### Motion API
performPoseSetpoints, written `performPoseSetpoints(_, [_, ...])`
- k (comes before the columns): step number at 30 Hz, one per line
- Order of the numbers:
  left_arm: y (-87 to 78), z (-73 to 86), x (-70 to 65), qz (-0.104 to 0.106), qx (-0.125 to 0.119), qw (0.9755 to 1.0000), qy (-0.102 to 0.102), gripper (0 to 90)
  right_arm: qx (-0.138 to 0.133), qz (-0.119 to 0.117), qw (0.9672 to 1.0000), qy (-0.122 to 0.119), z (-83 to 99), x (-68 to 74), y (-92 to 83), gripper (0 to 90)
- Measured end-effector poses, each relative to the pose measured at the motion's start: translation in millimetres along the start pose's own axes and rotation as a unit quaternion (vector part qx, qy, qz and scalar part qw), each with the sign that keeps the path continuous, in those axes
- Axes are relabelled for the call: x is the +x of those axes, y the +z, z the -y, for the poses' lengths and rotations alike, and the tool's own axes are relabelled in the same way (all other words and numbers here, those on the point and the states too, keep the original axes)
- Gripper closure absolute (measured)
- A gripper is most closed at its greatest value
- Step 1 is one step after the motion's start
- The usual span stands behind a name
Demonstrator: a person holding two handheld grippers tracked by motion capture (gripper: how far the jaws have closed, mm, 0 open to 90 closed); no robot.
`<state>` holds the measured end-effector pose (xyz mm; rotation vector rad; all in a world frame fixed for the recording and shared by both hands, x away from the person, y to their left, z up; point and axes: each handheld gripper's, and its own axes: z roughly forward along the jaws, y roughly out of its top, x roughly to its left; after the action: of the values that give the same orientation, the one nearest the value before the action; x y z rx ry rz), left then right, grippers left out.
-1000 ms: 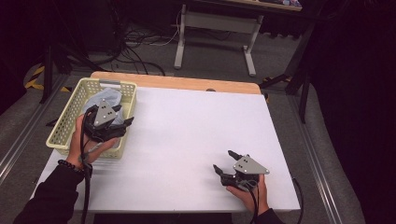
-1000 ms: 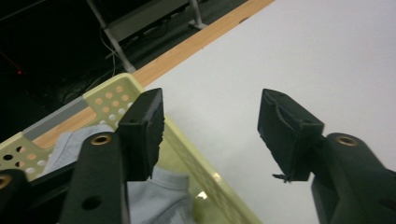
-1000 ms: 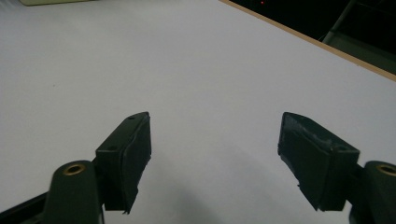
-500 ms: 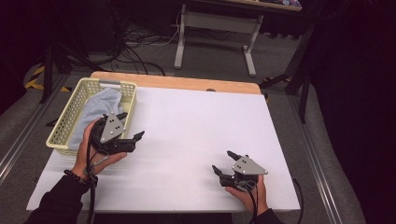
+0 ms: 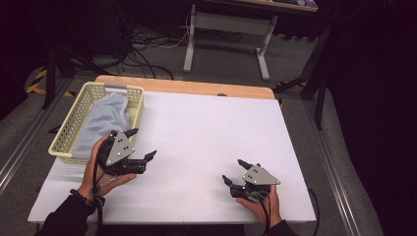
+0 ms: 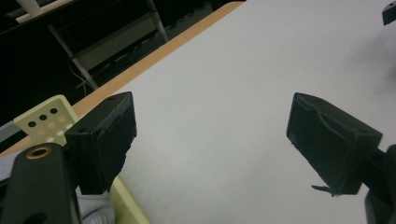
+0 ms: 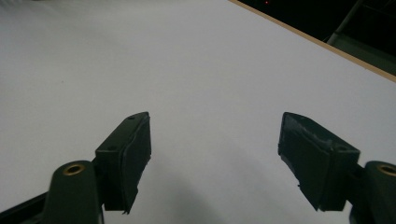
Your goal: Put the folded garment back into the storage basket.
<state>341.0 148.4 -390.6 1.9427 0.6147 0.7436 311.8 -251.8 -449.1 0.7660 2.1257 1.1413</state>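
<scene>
The left gripper (image 5: 140,145) had come off the basket (image 5: 74,118) to its near right, jaws just opened and empty; the cloth (image 5: 105,123) lay inside, apparently delivered; the right gripper (image 5: 235,171) gaped, idle.

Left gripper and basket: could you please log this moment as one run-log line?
left gripper: jaws just opening, empty, beside basket | grey cloth: in basket | right gripper: open, empty, over table
</scene>
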Motion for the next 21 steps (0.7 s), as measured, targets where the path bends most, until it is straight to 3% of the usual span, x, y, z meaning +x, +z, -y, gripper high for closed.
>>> performPoseSetpoints(8, [-0.7, 7.1, -13.7, 0.012, -0.005, 0.9999, 0.007, 15.8, -0.002, 0.000, 1.0000, -0.003, -0.7, 1.2, -0.5, 26.3])
performPoseSetpoints(21, [-9.2, 26.4, -23.5, 0.021, -0.011, 0.9997, 0.005, 14.0, -0.015, -0.007, 0.9998, -0.010, -4.6, 8.1, -3.0, 26.0])
